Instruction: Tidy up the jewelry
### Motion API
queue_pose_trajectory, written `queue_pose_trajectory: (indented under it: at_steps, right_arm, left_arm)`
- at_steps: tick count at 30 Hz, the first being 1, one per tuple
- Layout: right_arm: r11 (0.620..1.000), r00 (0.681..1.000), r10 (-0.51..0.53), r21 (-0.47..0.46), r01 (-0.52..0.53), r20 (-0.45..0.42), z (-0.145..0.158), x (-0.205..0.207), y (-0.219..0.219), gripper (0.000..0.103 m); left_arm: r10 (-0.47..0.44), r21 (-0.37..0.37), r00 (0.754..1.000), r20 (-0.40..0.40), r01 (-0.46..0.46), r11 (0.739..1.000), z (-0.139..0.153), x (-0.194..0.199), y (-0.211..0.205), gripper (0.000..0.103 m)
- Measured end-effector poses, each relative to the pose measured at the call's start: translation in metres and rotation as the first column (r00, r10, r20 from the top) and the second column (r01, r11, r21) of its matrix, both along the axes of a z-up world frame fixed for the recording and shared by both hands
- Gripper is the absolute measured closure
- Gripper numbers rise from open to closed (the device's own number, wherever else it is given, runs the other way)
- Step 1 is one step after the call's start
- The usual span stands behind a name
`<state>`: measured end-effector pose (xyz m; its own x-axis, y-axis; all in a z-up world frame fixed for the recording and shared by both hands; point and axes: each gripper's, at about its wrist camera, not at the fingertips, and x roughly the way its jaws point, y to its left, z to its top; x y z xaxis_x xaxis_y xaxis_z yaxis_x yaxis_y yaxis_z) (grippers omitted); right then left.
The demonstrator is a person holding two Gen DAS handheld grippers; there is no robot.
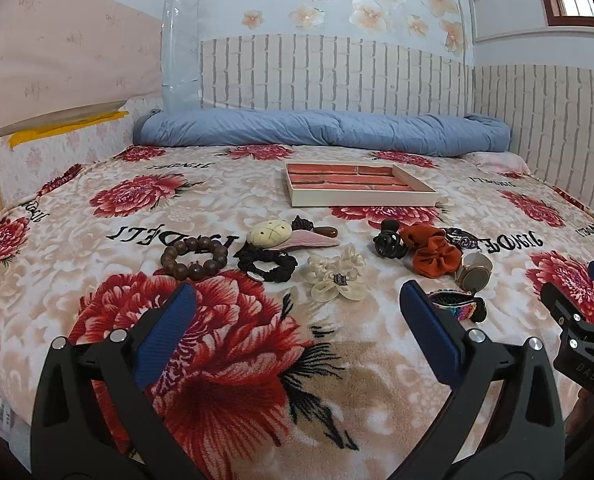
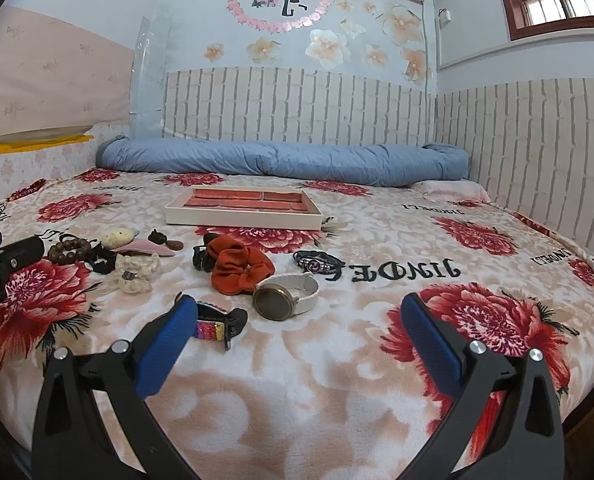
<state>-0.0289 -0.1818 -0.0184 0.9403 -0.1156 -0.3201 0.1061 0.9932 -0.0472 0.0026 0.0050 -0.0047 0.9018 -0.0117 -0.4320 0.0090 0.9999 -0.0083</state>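
Observation:
A cream tray with red compartments (image 1: 361, 199) (image 2: 241, 219) lies far back on the floral bed. Nearer me is a row of pieces: a wooden bead bracelet (image 1: 193, 258) (image 2: 68, 249), a black scrunchie (image 1: 267, 265), a cream scrunchie (image 1: 337, 274) (image 2: 136, 272), a black claw clip (image 1: 389, 245) (image 2: 203, 259), an orange scrunchie (image 1: 431, 250) (image 2: 241, 266), a white-strap watch (image 1: 473, 267) (image 2: 285, 296), a dark braided bracelet (image 2: 315, 264) and a rainbow clip (image 1: 457, 306) (image 2: 217, 326). My left gripper (image 1: 297, 308) is open above the blanket, short of the row. My right gripper (image 2: 299, 320) is open, the watch just beyond it.
A plush charm (image 1: 268, 234) (image 2: 117, 238) and a pink leaf clip (image 1: 313, 238) (image 2: 147, 248) lie behind the scrunchies. A rolled blue quilt (image 1: 321, 130) (image 2: 285, 160) lines the wall. The bed's right edge (image 2: 593, 320) drops off.

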Motion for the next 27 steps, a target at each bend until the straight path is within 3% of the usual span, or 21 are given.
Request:
queue_pose_trajectory:
  at_steps: [27]
  right_arm:
    - [1.000, 1.000, -0.004, 0.001, 0.004, -0.008, -0.0021, 0.0008, -0.0005, 0.004]
  left_arm:
    - [-0.002, -0.004, 1.000, -0.010, 0.002, 1.000, -0.0018, 0.0024, 0.0036, 0.005]
